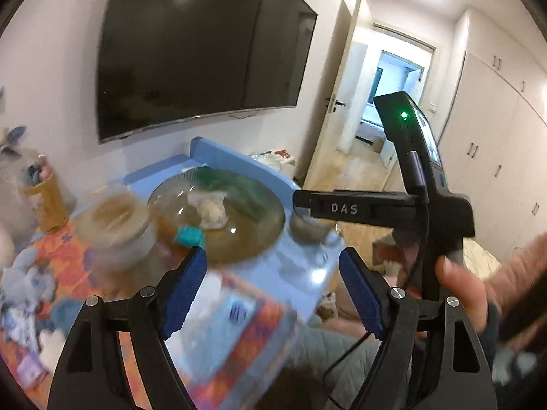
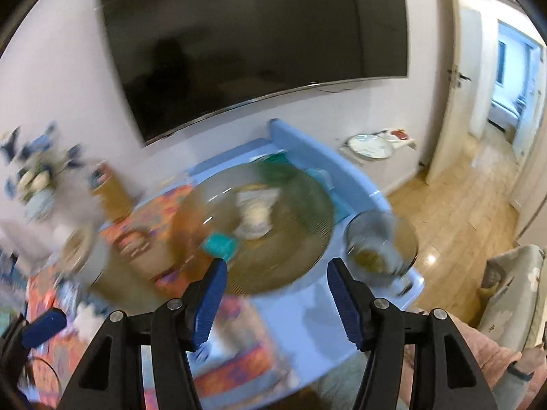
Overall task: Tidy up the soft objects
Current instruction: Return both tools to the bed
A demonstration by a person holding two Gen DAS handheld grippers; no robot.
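Behind the pale blue tabletop [image 2: 307,311] a large dark wall-mounted television [image 1: 201,51] fills the white wall, and an open doorway [image 1: 386,102] shows at the right. Near the table's middle sits a wide ribbed amber glass plate [image 2: 294,259] carrying a cream-coloured soft lump in clear wrap [image 1: 210,210], with a small teal soft piece [image 2: 220,245] on the plate's near rim. A small clear glass bowl [image 2: 381,247] stands at the right edge, just beside the plate. Toward the left edge are a yellow cylindrical tub [image 1: 49,201] and a pile of blurred grey-blue plush toys [image 1: 24,283] on an orange patterned mat [image 1: 73,259]. The left gripper [image 1: 273,280] has its jaws spread wide, holding nothing above the near edge. The right gripper [image 2: 277,282] is likewise spread apart and empty, its blue pads [image 2: 208,299] over the plate's near rim.
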